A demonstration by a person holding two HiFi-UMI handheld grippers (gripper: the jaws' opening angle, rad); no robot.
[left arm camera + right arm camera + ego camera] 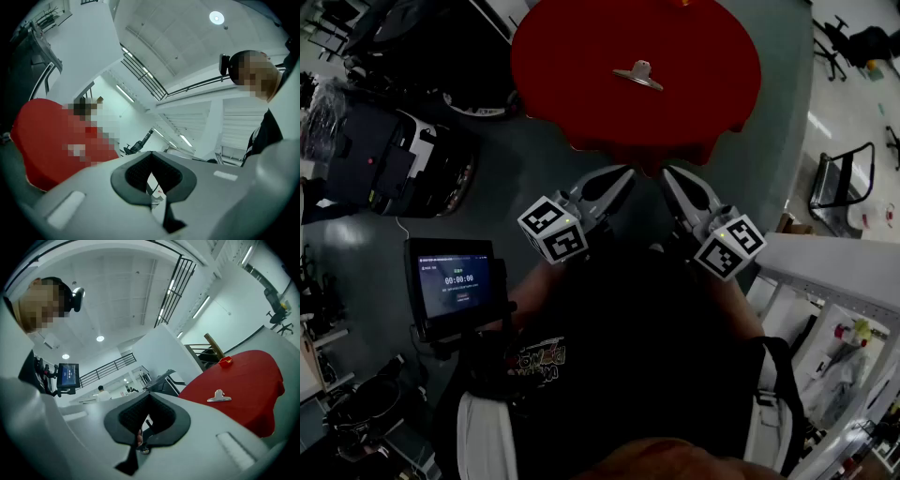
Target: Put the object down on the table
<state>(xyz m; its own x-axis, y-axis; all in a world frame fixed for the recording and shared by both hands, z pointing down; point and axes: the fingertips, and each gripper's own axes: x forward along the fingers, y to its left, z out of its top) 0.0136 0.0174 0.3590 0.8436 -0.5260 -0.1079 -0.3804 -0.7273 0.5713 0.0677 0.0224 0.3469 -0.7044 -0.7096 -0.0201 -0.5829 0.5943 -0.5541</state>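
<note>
A silver metal binder clip lies on the round red-clothed table, ahead of both grippers. My left gripper and right gripper are held side by side near my body, just short of the table's near edge, pointing level at it. Both are shut with nothing between the jaws. In the right gripper view the clip rests on the red table well beyond the shut gripper. The left gripper view shows the shut left gripper and part of the red table at the left.
A small red box sits at the table's far side. A monitor on a stand is at my left, dark equipment beyond it. A white bench and a black metal frame stand at the right.
</note>
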